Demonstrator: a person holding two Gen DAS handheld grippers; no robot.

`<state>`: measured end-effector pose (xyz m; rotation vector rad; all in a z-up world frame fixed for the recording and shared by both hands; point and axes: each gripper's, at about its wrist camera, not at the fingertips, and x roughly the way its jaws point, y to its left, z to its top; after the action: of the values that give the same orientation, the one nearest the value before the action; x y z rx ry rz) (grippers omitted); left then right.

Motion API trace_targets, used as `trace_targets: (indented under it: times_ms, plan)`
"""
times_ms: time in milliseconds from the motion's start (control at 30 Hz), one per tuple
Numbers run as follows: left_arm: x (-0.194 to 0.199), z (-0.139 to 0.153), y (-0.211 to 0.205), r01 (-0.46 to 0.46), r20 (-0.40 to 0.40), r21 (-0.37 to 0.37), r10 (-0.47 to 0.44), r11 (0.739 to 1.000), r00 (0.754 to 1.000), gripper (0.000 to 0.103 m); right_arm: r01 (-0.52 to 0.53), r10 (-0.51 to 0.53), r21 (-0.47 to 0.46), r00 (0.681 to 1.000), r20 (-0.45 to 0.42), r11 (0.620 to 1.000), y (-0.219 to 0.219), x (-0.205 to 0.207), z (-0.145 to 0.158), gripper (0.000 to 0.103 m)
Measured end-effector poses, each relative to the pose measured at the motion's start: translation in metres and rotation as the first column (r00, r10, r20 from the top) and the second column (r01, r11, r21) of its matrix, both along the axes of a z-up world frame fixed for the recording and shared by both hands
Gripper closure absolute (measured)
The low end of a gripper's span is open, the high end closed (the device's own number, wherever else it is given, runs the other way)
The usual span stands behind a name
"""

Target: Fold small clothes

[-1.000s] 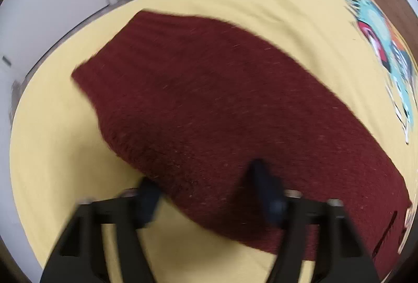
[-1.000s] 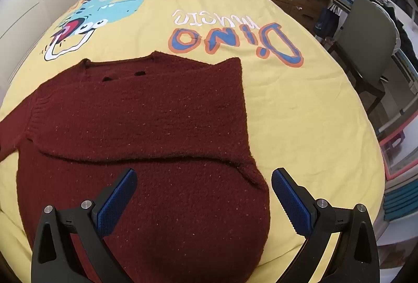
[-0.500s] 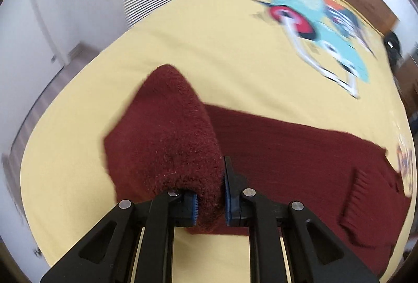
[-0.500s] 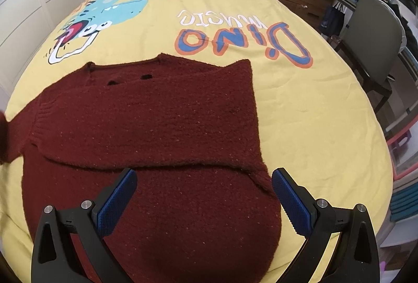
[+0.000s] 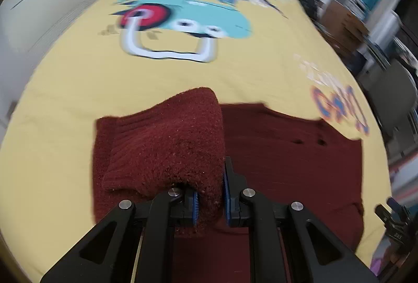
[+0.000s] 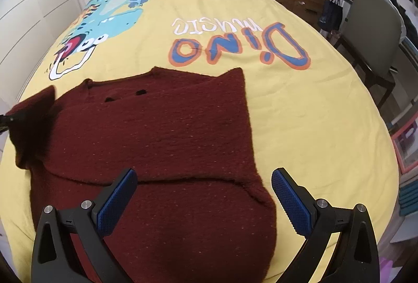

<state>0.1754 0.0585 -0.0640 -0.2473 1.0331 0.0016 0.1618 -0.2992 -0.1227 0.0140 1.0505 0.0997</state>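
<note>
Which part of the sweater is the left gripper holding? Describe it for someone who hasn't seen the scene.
On the yellow dino bedspread lies a dark red knit sweater. At its left edge, one sleeve is lifted off the bed, pinched in the left gripper. It is the only raised part; the rest lies flat.

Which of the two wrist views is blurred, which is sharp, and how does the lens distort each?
Left wrist view: the yellow bedspread is smeared, while the sweater between the fingers stays fairly sharp. Right wrist view: crisp throughout. Both views: the fisheye bends the bed's edges and darkens the corners.
</note>
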Motion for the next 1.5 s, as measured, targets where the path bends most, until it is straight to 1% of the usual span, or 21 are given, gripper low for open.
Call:
trace_targets:
  times_ms: [133,200,333,400,467,500,567,667,700,733,800,833,900,1000,1100,1167,1233,1267,1333,1400,1500]
  plan:
    - [0.029,-0.014,-0.054,0.083,-0.020,-0.002,-0.083,0.997,0.996,0.091,0.016,-0.016,-0.008,1.000,-0.017,1.000,-0.011,0.003,-0.001,0.000]
    - [0.032,-0.018,-0.077,0.120,-0.025,0.012,-0.120,0.993,0.992,0.091,0.024,-0.025,-0.006,1.000,-0.016,1.000,-0.017,0.004,-0.001,0.000]
    - [0.040,-0.024,-0.121,0.192,-0.025,0.006,-0.192,0.981,0.981,0.091,0.041,-0.041,-0.002,0.999,-0.021,0.999,-0.027,0.003,-0.004,0.000]
    - [0.042,-0.028,-0.139,0.226,-0.027,0.015,-0.226,0.974,0.974,0.091,0.047,-0.047,0.001,0.999,-0.027,0.999,-0.030,0.002,-0.007,0.000]
    - [0.042,-0.036,-0.152,0.245,-0.042,0.003,-0.245,0.970,0.969,0.091,0.051,-0.051,0.000,0.998,-0.035,0.999,-0.032,0.002,-0.010,0.000]
    - [0.040,-0.039,-0.156,0.244,-0.048,0.005,-0.244,0.970,0.969,0.091,0.052,-0.052,0.000,0.998,-0.042,0.999,-0.033,0.001,-0.013,0.000]
    - [0.041,-0.052,-0.163,0.246,-0.077,0.040,-0.242,0.969,0.967,0.091,0.051,-0.051,0.001,0.997,-0.052,0.999,-0.033,0.001,-0.018,0.000]
    - [0.047,-0.080,-0.167,0.249,-0.140,0.061,-0.239,0.967,0.961,0.091,0.049,-0.048,0.001,0.996,-0.069,0.999,-0.033,0.000,-0.025,0.000]
    - [0.048,-0.089,-0.168,0.250,-0.162,0.072,-0.236,0.966,0.958,0.090,0.048,-0.048,0.002,0.996,-0.076,0.999,-0.032,0.000,-0.027,0.000]
    - [0.048,-0.099,-0.166,0.247,-0.183,0.080,-0.229,0.966,0.956,0.087,0.048,-0.047,0.003,0.996,-0.080,0.999,-0.032,0.000,-0.029,0.000]
    - [0.047,-0.113,-0.163,0.244,-0.226,0.087,-0.220,0.966,0.949,0.086,0.047,-0.046,0.002,0.995,-0.089,0.999,-0.031,-0.001,-0.033,0.000]
    - [0.048,-0.119,-0.162,0.242,-0.238,0.083,-0.217,0.967,0.947,0.086,0.046,-0.046,0.001,0.995,-0.094,0.999,-0.032,-0.001,-0.034,0.000]
    - [0.048,-0.121,-0.160,0.229,-0.222,0.074,-0.208,0.971,0.953,0.085,0.050,-0.049,0.001,0.994,-0.100,0.999,-0.032,-0.001,-0.036,0.000]
    - [0.052,-0.123,-0.158,0.232,-0.236,0.049,-0.214,0.972,0.948,0.076,0.059,-0.058,0.009,0.993,-0.107,0.998,-0.033,-0.001,-0.039,0.000]
    - [0.056,-0.123,-0.159,0.241,-0.251,0.055,-0.221,0.969,0.943,0.073,0.065,-0.063,0.015,0.992,-0.108,0.998,-0.034,-0.002,-0.038,0.000]
    - [0.056,-0.121,-0.158,0.240,-0.259,0.053,-0.219,0.969,0.941,0.066,0.069,-0.067,0.019,0.992,-0.109,0.997,-0.036,-0.003,-0.038,0.000]
    - [0.053,-0.116,-0.156,0.233,-0.257,0.032,-0.217,0.972,0.942,0.048,0.073,-0.071,0.019,0.991,-0.109,0.997,-0.036,-0.003,-0.037,0.000]
    - [0.051,-0.113,-0.156,0.231,-0.257,0.027,-0.217,0.973,0.942,0.043,0.075,-0.073,0.019,0.991,-0.109,0.997,-0.037,-0.003,-0.037,0.000]
    - [0.048,-0.109,-0.154,0.231,-0.265,0.024,-0.217,0.973,0.940,0.024,0.081,-0.078,0.022,0.991,-0.109,0.996,-0.038,-0.004,-0.037,0.000]
    - [0.045,-0.108,-0.149,0.236,-0.298,0.032,-0.216,0.971,0.930,0.011,0.085,-0.081,0.026,0.991,-0.109,0.996,-0.038,-0.005,-0.036,0.000]
    - [0.036,-0.104,-0.136,0.238,-0.299,0.016,-0.223,0.971,0.928,0.009,0.082,-0.079,0.023,0.990,-0.113,0.996,-0.037,-0.008,-0.037,0.000]
